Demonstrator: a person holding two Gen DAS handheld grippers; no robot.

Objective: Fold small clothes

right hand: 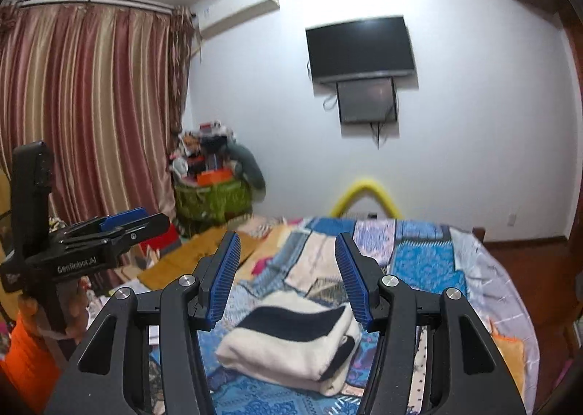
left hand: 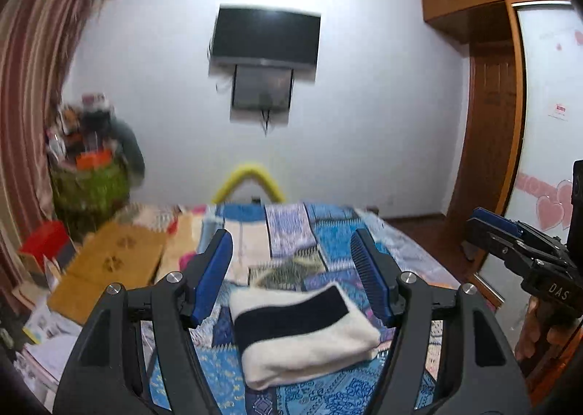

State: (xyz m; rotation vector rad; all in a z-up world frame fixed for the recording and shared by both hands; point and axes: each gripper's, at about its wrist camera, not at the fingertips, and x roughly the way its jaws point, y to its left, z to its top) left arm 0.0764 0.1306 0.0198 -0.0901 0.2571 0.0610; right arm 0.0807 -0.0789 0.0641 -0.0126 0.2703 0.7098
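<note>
While both grippers, left gripper and right gripper, hover with fingers spread and empty, a careless nudge could unfold the cream garment on the bed.

A cream folded garment is showing a broad black band across its top, and it is lying on a patchwork bedspread of blue, lilac and beige printed panels. Both the left gripper and the right gripper are wearing ribbed blue pads on black frames. Behind, a curtain is hanging in red, pink and gold stripes beside a white wall bearing a black television.
</note>
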